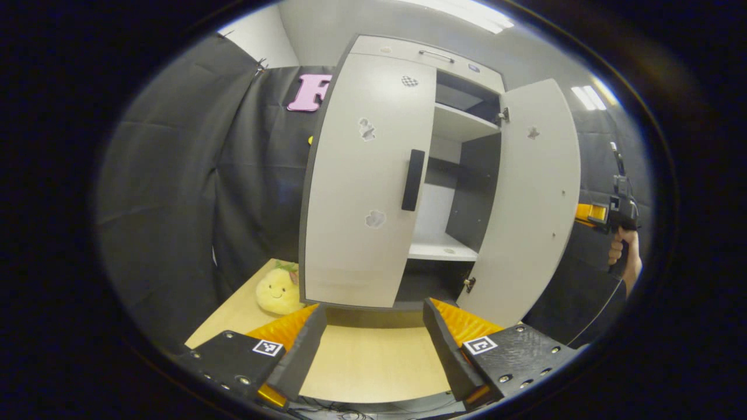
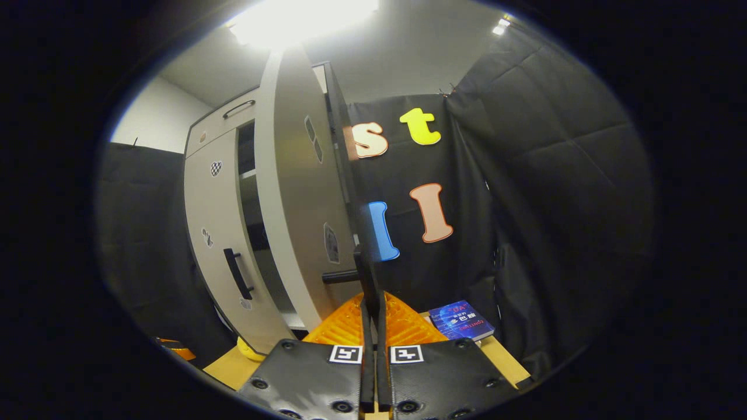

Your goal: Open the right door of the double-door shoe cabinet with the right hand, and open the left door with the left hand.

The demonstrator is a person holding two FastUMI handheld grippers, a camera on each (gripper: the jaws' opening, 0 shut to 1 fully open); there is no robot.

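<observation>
1. Shoe cabinet (image 1: 443,52) stands at the worktop's (image 1: 373,361) far edge; shelves visible inside.
2. Right door (image 1: 531,198) swung wide open; left door (image 1: 362,175) barely ajar, w/ dark handle (image 1: 412,179).
3. Left tool (image 1: 373,326) gapes wide, holding nothing, just short of the left door.
4. Right tool (image 2: 372,303) pinched closed on the right door's handle (image 2: 365,271).
5. Plush toy (image 1: 279,290) at cabinet's left foot; book (image 2: 461,319) near worktop's right edge.
</observation>
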